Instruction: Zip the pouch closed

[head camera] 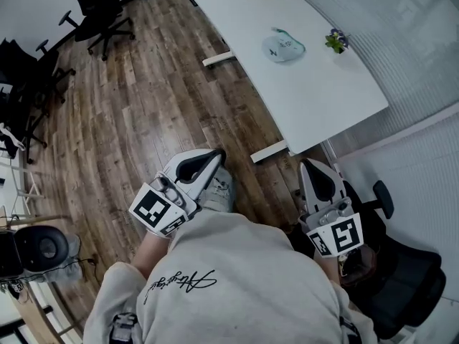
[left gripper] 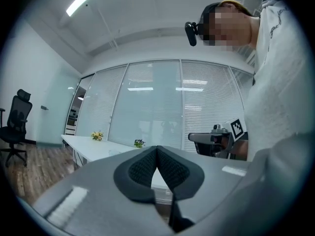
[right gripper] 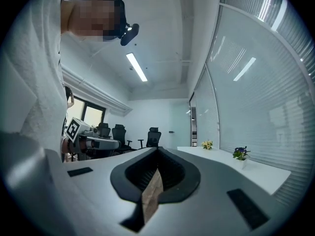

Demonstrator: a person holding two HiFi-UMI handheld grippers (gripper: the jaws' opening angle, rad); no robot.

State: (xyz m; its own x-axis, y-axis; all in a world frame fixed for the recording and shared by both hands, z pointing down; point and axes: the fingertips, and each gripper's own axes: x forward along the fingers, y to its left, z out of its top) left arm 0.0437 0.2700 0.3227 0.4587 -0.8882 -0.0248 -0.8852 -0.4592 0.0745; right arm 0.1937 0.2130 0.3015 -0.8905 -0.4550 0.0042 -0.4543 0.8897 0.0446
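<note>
**Approach Stage: Both Grippers Shut and Empty, Pouch Untouched on Bench**

The pouch (head camera: 282,47), pale with a darker edge, lies flat on the white bench (head camera: 323,99) in the upper right of the head view, near a small potted plant (head camera: 336,40). Both grippers sit low in the frame, close to the person's torso, over the wooden floor (head camera: 143,106) and well apart from the pouch.

Left gripper (head camera: 215,156): jaws together, nothing between them. Right gripper (head camera: 307,165): jaws likewise together and empty.

Assessment: zipping has not begun; the step in hand is the approach.

Recommended: come up to the bench squarely and part the jaws before arrival. Pin the fabric behind the slider with one gripper, take the slider tab with the other, and pull straight along the zip line. The zip's state and slider position cannot be made out from here.
</note>
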